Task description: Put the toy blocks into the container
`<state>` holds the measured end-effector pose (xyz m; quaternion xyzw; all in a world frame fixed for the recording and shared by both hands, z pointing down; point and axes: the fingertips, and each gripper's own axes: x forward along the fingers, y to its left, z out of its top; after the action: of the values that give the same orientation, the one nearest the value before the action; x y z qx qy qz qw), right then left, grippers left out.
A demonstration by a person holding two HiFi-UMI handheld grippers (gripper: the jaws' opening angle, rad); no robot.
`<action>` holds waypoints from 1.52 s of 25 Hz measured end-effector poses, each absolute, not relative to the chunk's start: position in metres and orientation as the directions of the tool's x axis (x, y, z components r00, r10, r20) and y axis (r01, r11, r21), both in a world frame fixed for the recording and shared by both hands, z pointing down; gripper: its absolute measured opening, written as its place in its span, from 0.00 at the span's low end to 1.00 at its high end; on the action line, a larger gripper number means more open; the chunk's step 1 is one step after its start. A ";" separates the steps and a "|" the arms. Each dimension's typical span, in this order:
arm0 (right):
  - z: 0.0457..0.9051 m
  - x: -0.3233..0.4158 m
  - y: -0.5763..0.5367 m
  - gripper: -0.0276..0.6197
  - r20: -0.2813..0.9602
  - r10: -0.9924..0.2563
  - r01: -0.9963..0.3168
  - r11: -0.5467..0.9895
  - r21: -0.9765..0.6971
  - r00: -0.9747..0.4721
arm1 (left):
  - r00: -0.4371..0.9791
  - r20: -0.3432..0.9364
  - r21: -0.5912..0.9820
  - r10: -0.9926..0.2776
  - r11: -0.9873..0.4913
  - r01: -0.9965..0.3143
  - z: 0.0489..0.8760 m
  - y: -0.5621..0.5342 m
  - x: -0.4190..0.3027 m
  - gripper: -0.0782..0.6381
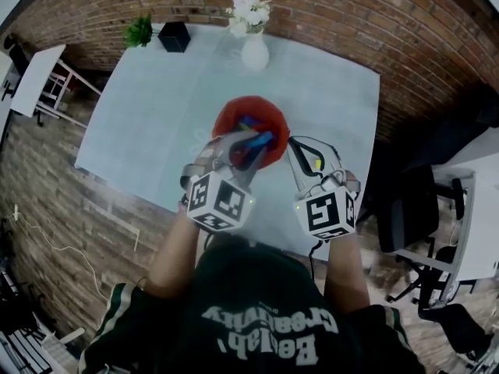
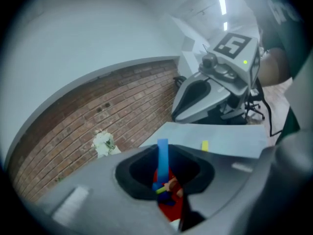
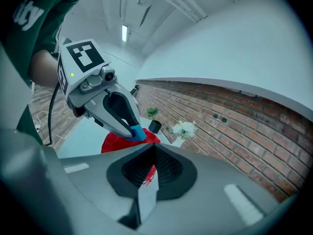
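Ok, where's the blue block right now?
In the head view the blue block is clamped in the left gripper, over the red container at the middle of the table, left of the right gripper.

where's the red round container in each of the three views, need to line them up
Head view: the red round container sits mid-table, partly under the left gripper.
Left gripper view: the container is low centre, seen through that gripper's jaw gap.
Right gripper view: the container is left of centre, behind the left gripper's tip.
Shared landmark: the white vase of flowers.
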<state>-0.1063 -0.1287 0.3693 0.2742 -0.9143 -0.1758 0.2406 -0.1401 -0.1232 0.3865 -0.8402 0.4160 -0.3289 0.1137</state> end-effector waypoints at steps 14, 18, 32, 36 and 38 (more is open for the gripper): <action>0.380 -0.113 -0.137 0.05 0.363 -0.587 -0.424 0.793 0.438 -0.723 | 0.418 0.486 -0.451 -0.767 -0.630 -0.631 0.407 -0.133 -0.152 0.26; 0.381 -0.107 -0.138 0.05 0.366 -0.598 -0.435 0.787 0.437 -0.713 | 0.422 0.490 -0.446 -0.763 -0.635 -0.631 0.409 -0.134 -0.151 0.27; 0.378 -0.091 -0.134 0.05 0.357 -0.629 -0.468 0.765 0.442 -0.690 | 0.455 0.492 -0.454 -0.743 -0.664 -0.594 0.407 -0.131 -0.134 0.26; 0.377 -0.073 -0.129 0.05 0.359 -0.653 -0.490 0.748 0.448 -0.667 | 0.484 0.490 -0.456 -0.725 -0.686 -0.566 0.405 -0.129 -0.115 0.24; 0.376 -0.060 -0.128 0.05 0.359 -0.669 -0.506 0.735 0.451 -0.651 | 0.497 0.487 -0.460 -0.718 -0.695 -0.553 0.403 -0.128 -0.104 0.23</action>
<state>-0.0597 -0.1280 0.3758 0.3282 -0.8950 -0.1573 0.2581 -0.1037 -0.1284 0.4030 -0.8564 0.3710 -0.3375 0.1226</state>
